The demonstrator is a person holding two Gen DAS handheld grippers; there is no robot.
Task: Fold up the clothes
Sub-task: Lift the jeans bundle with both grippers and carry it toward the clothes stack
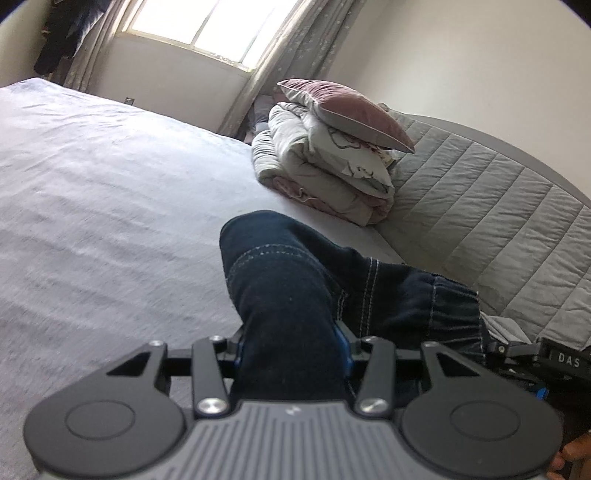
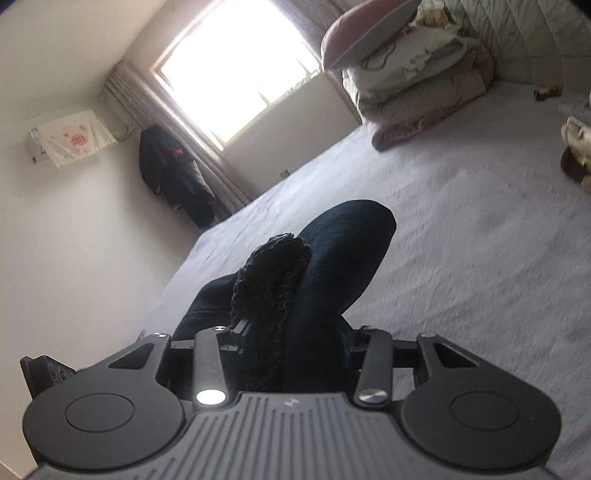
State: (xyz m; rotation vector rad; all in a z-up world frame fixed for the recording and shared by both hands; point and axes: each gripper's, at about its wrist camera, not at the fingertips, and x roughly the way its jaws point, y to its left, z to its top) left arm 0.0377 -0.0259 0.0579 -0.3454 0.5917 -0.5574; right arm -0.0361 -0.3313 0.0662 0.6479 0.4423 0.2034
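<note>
Two grippers hold one dark garment above the bed. Nearest, the left gripper (image 1: 293, 350) has its jaws clamped on a thick bunch of the navy jeans (image 1: 295, 280), which fills the gap between the blue pads and bulges forward from them, its pale stitching running off to the right toward a gathered waistband. At the far right of that view a corner of the right gripper (image 1: 554, 360) shows, just beside the waistband. In its own view the right gripper (image 2: 291, 347) is clamped on the same jeans (image 2: 332, 258), with a fuzzy knitted fold, possibly a lining, pressed between the pads along with the denim. The cloth rises out of both grips and hangs clear of the pale bedsheet (image 1: 92, 184). Farther off, a folded quilt (image 1: 325, 170) sits on the bed with a pink pillow (image 1: 351, 110) on top, against the grey quilted headboard (image 1: 480, 206). Beyond is the bright window (image 1: 207, 26).
</note>
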